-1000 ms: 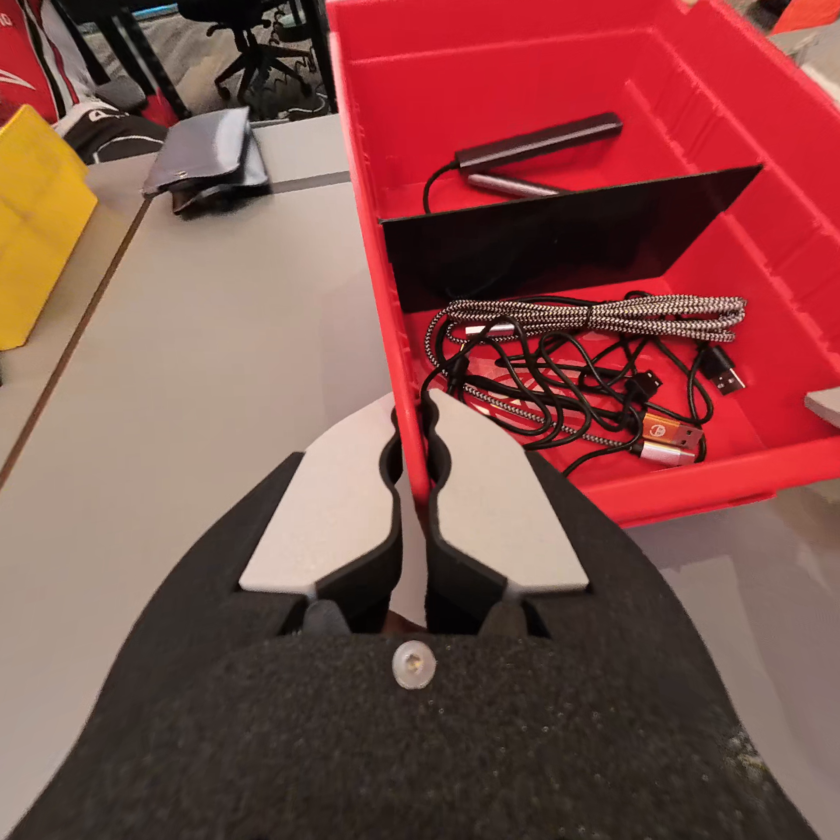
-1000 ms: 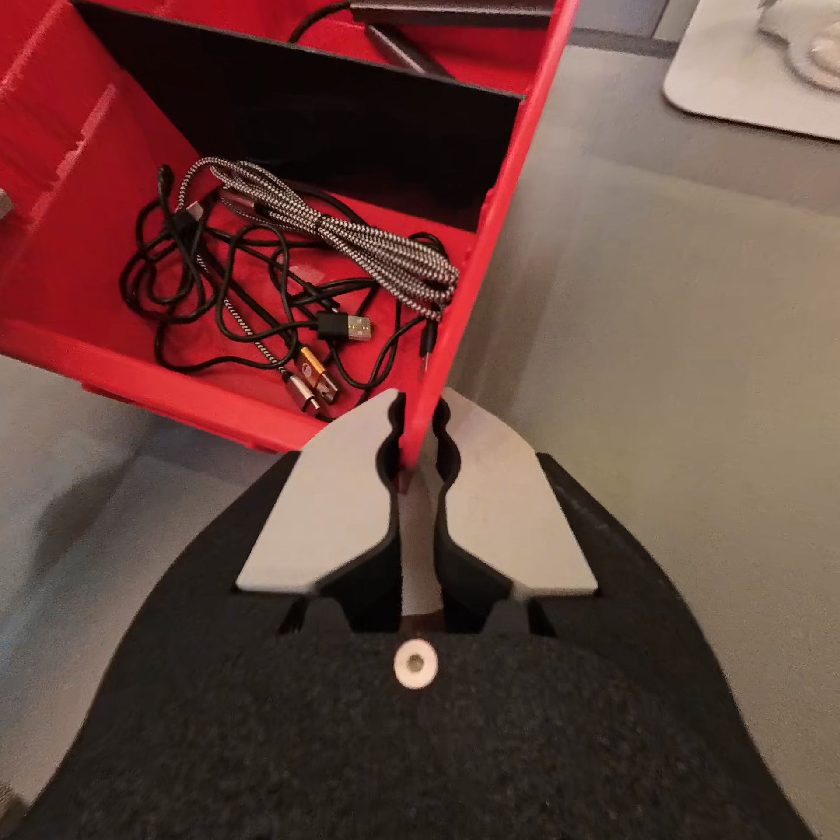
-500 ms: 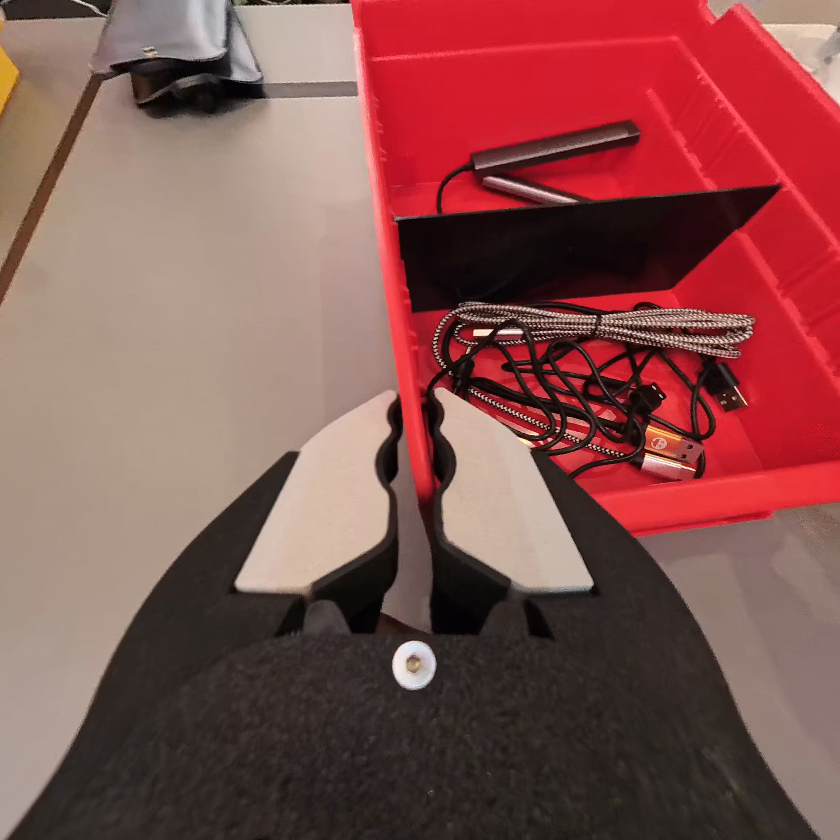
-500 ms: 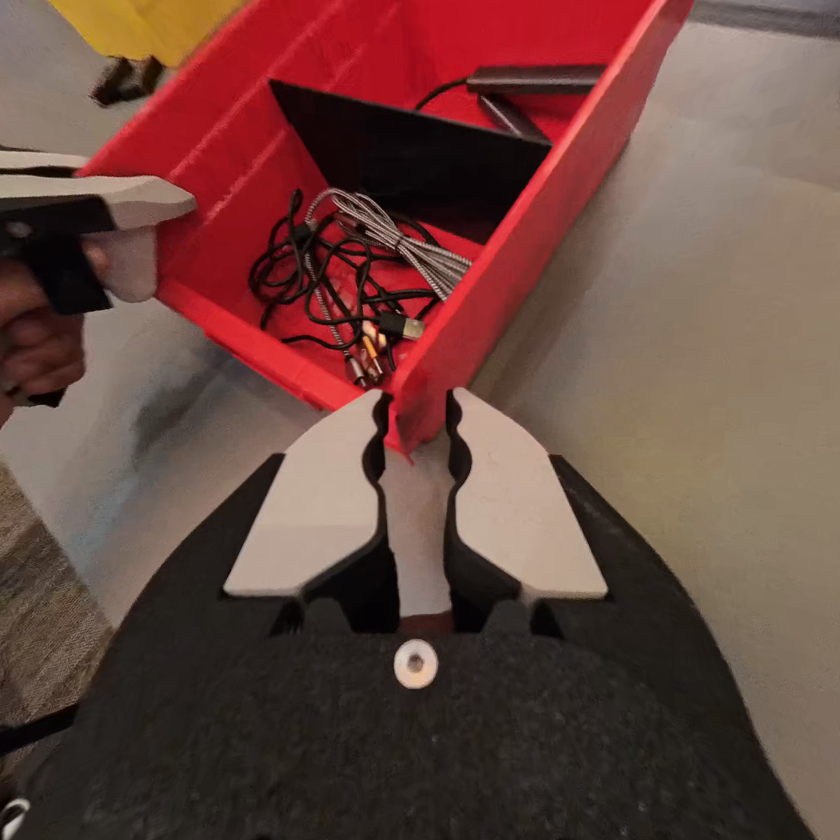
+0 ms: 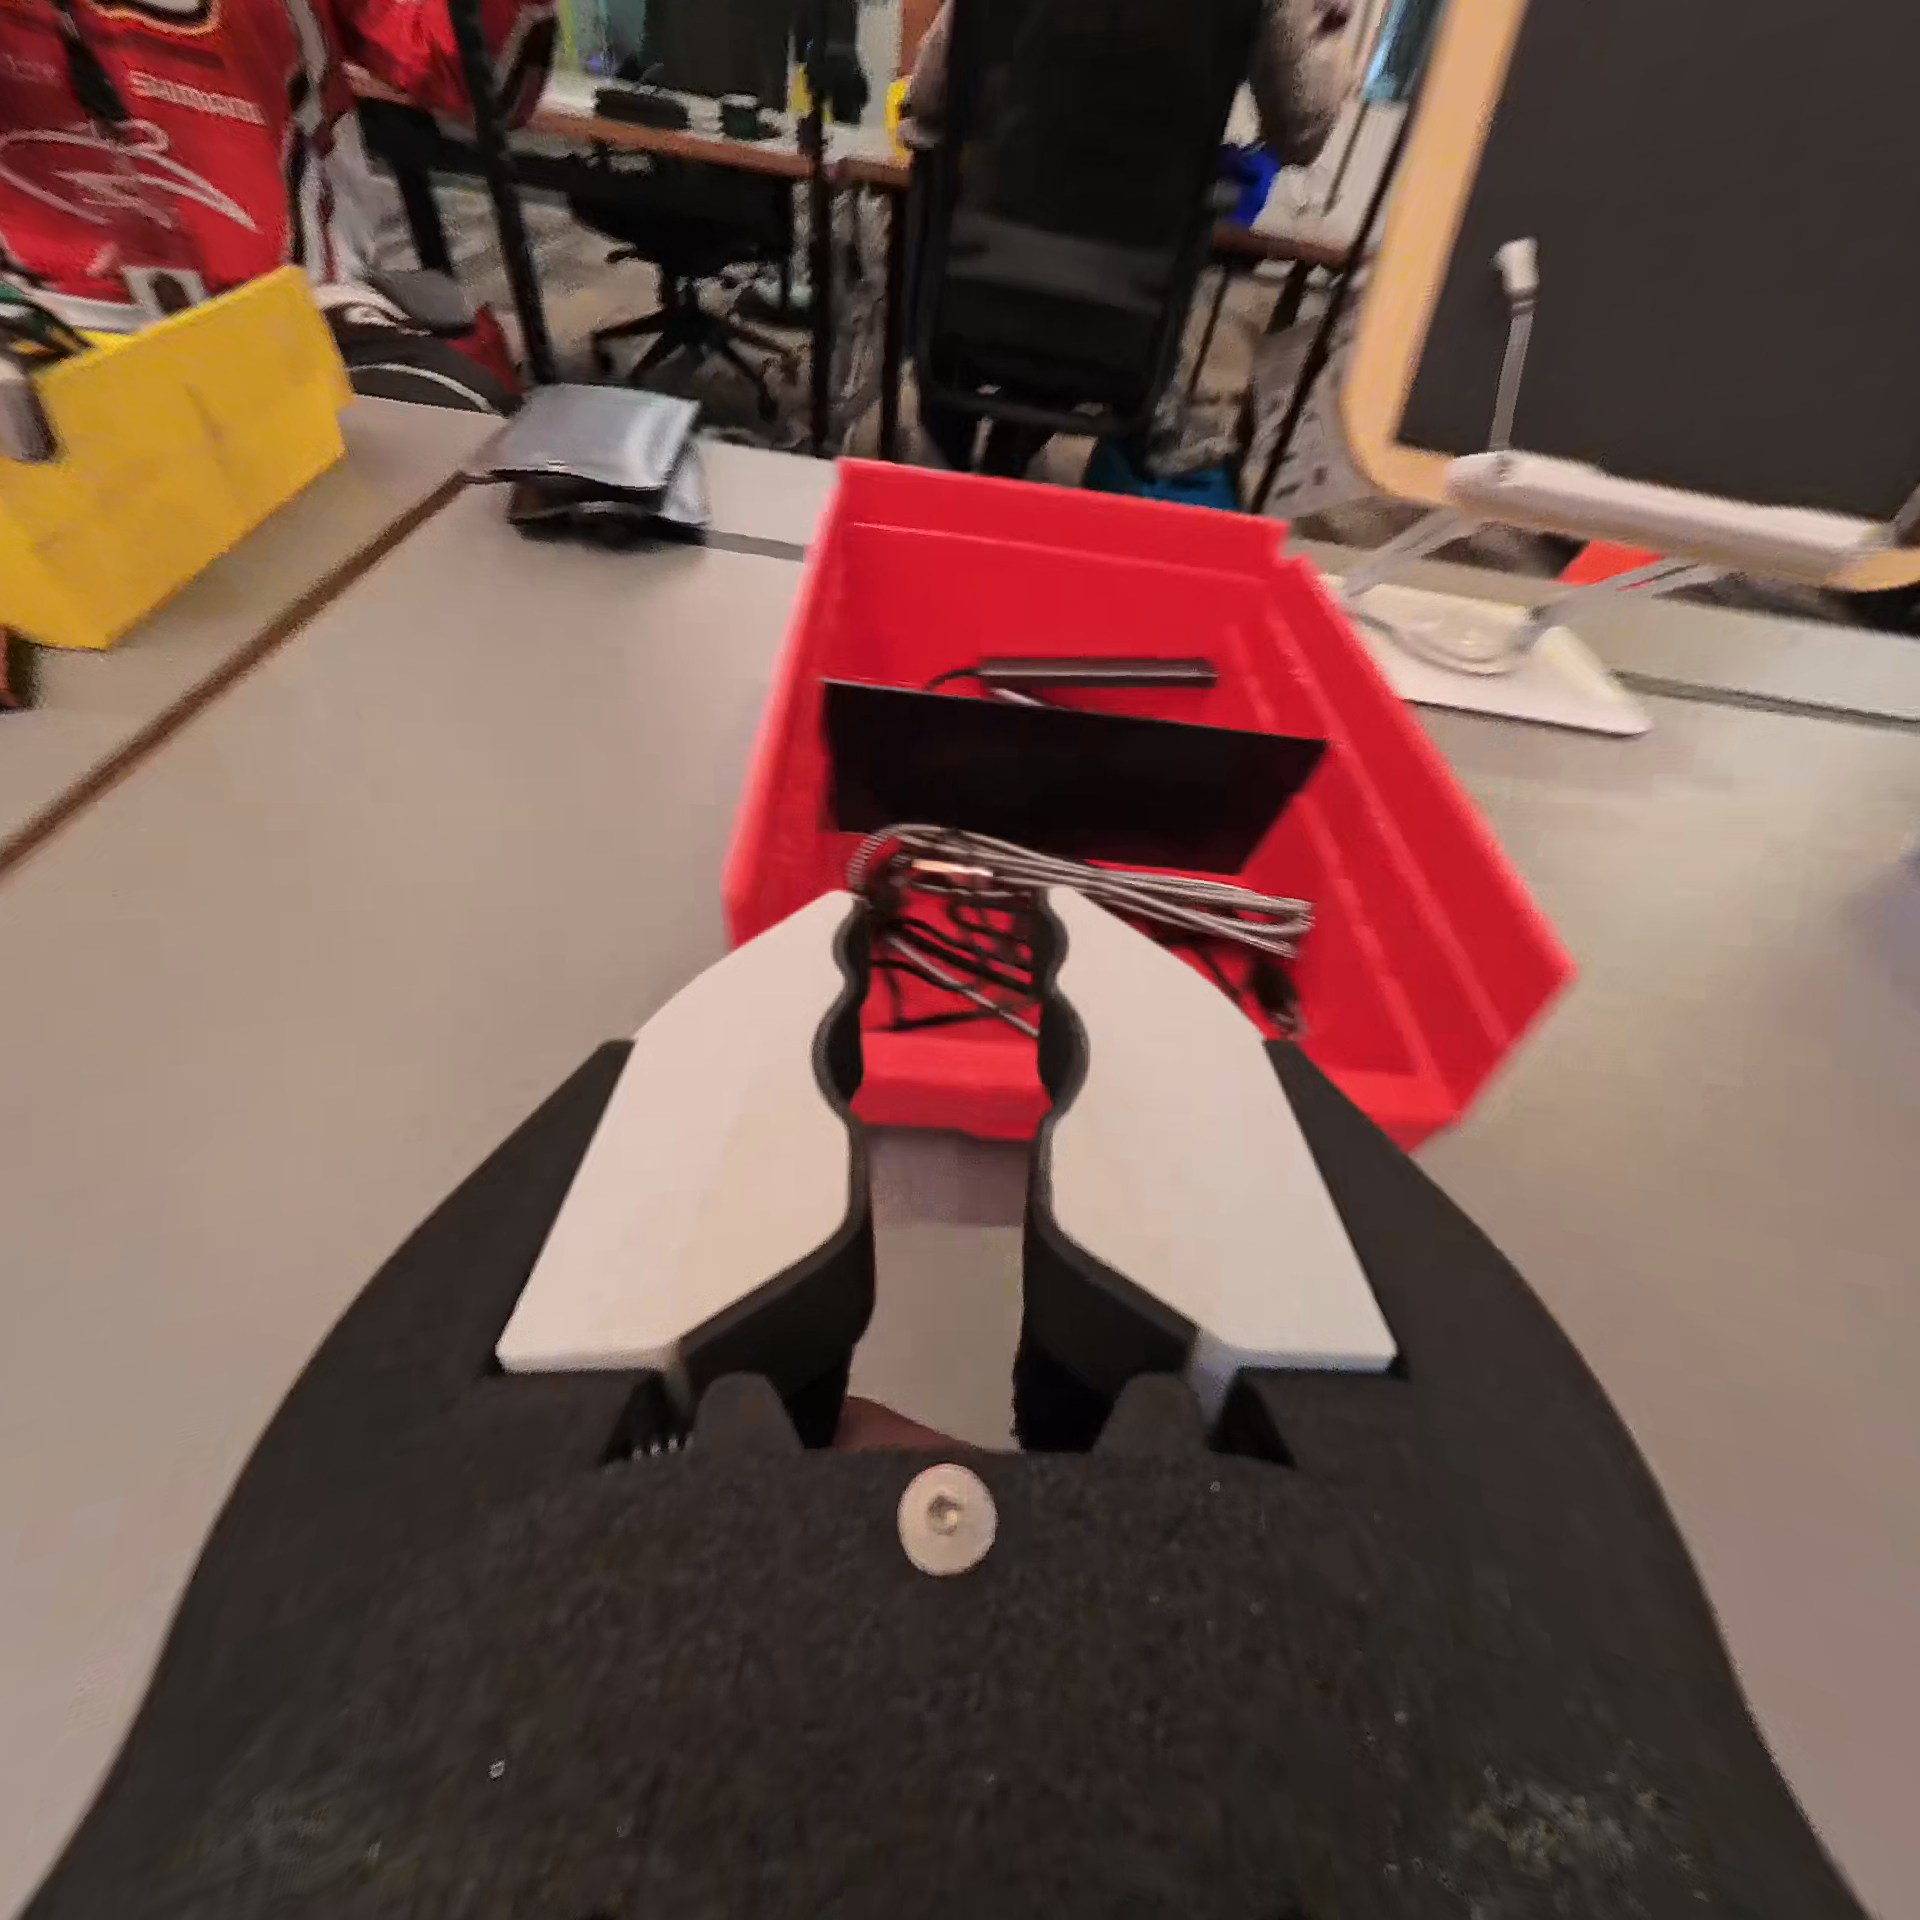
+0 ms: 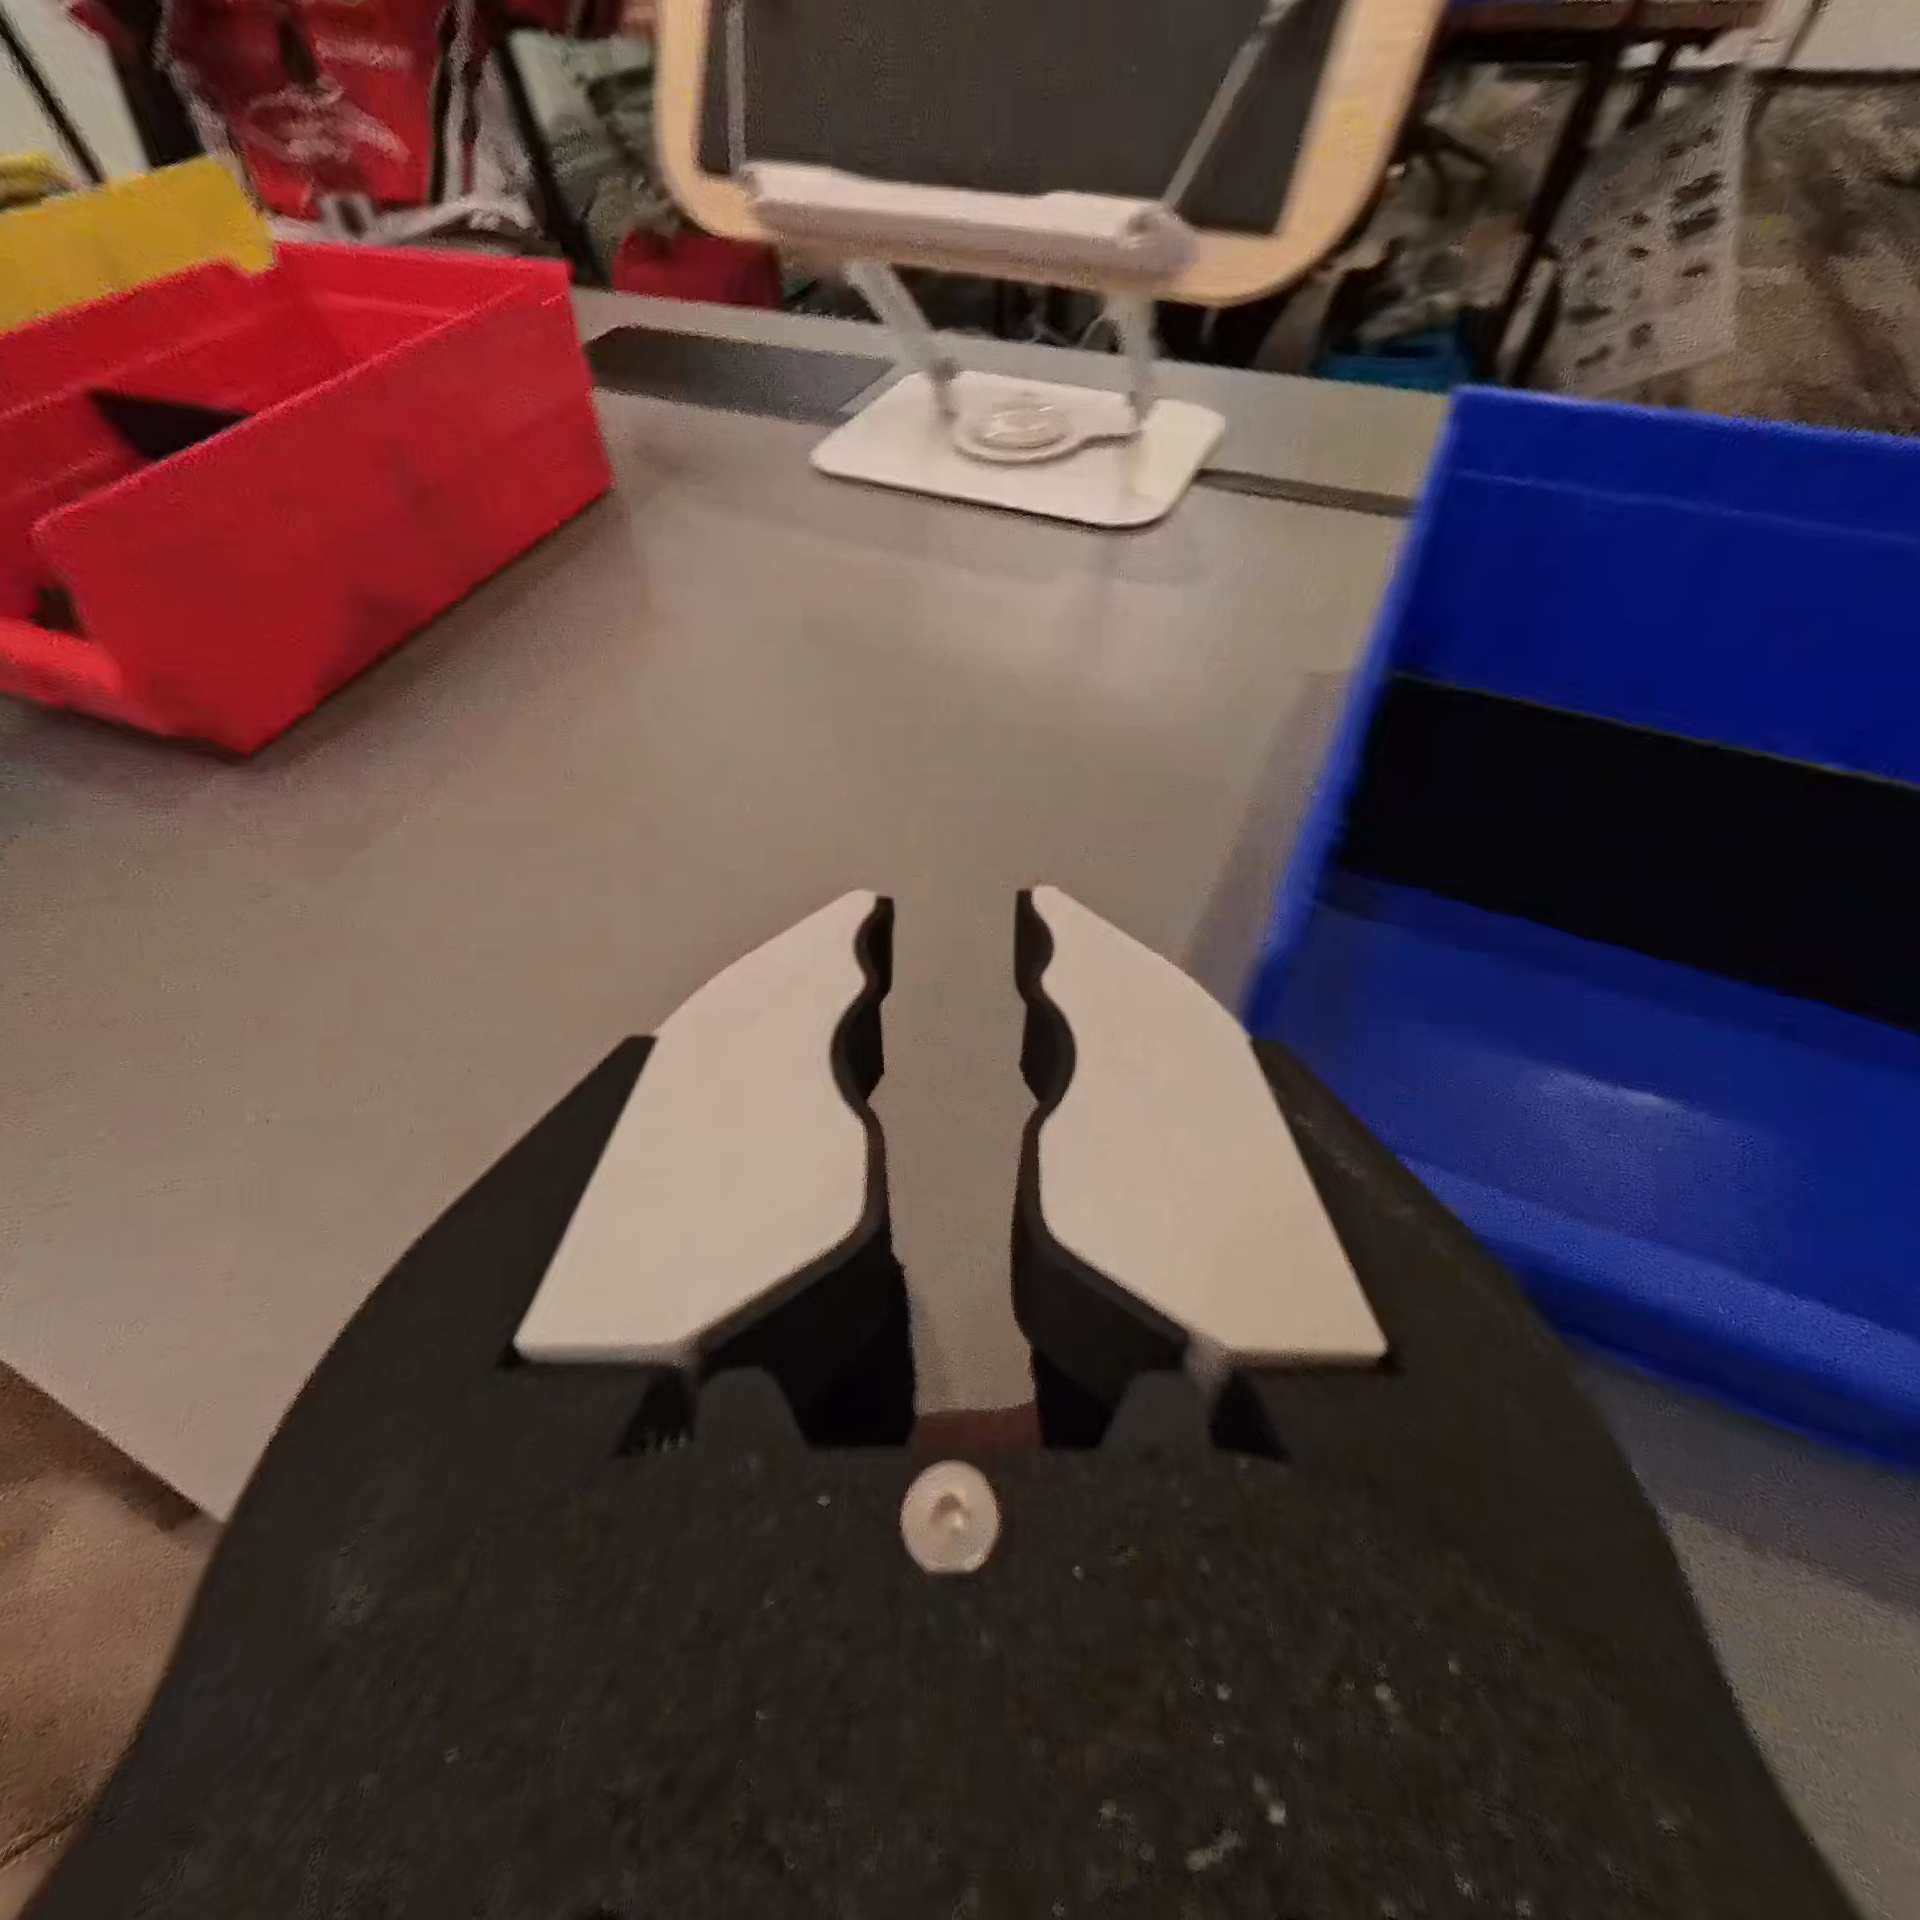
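A red bin stands on the grey table. A black divider splits it; tangled cables lie in the near part and a dark bar-shaped device in the far part. My left gripper is open and empty, just short of the bin's near wall. My right gripper is open and empty above bare table, with the red bin far to its left and a blue bin close on its right.
A yellow bin and a dark pouch sit at the far left. A framed panel on a white stand stands at the back of the table. Office chairs and a person in red stand beyond. The table's near-left edge shows. The grippers' ends are close to 50 cm from one another.
Both grippers let go of the red bin's side walls, opened and drew back. The right gripper swung right, away from the bin, and the blue bin came into view.
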Motion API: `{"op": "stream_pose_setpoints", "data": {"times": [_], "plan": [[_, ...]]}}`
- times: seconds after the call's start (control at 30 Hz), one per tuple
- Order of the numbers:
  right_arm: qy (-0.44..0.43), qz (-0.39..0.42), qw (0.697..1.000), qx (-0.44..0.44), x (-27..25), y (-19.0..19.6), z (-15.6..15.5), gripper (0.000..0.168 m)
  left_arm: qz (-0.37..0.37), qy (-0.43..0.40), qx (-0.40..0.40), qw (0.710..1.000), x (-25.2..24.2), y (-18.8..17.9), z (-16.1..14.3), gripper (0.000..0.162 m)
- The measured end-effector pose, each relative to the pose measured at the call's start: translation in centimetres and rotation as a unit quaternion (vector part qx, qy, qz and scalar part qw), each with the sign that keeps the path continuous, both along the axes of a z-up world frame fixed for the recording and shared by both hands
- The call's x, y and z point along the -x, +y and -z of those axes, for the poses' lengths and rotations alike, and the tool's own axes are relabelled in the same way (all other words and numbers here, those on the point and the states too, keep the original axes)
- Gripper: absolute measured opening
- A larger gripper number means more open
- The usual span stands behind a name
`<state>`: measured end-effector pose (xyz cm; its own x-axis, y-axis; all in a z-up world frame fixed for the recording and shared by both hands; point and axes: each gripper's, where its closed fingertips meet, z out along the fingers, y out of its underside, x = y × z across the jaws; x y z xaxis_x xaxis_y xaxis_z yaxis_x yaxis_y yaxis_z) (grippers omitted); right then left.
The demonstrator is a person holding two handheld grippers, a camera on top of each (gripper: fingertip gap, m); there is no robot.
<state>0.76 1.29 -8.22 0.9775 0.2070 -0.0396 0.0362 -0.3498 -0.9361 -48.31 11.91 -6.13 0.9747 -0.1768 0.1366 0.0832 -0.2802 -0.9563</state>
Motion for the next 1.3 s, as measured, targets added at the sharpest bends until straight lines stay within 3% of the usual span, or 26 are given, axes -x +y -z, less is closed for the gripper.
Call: {"op": "stream_pose_setpoints", "data": {"times": [0.1,0.2,0.27,0.37,0.6,0.8,1.3], "plan": [[0.073,0.067,0.994,-0.039,-7.0,-2.2,-0.2,0.022,0.042,-0.004,0.012,0.999,-4.5,-2.2,2.9,0.023],[0.119,0.127,0.983,-0.063,-11.8,-3.4,0.8,0.023,0.099,0.067,0.037,0.992,-7.8,-2.6,4.7,0.024],[0.123,0.162,0.978,-0.036,-13.9,-3.6,1.8,0.023,0.107,0.118,0.041,0.986,-8.5,-2.7,5.4,0.024],[0.128,0.182,0.974,-0.031,-15.0,-3.7,2.2,0.020,0.131,0.121,0.048,0.983,-9.9,-3.7,5.5,0.024],[0.149,0.173,0.973,0.022,-13.5,-4.0,4.2,0.018,0.160,0.152,0.051,0.974,-11.3,-5.7,5.9,0.026],[0.144,0.171,0.974,0.032,-13.1,-3.9,4.6,0.018,0.177,0.104,0.069,0.976,-11.7,-5.9,6.1,0.026],[0.050,0.148,0.986,0.049,-11.4,-3.7,5.1,0.018,0.168,0.096,0.071,0.979,-11.5,-5.7,6.1,0.027]]}}
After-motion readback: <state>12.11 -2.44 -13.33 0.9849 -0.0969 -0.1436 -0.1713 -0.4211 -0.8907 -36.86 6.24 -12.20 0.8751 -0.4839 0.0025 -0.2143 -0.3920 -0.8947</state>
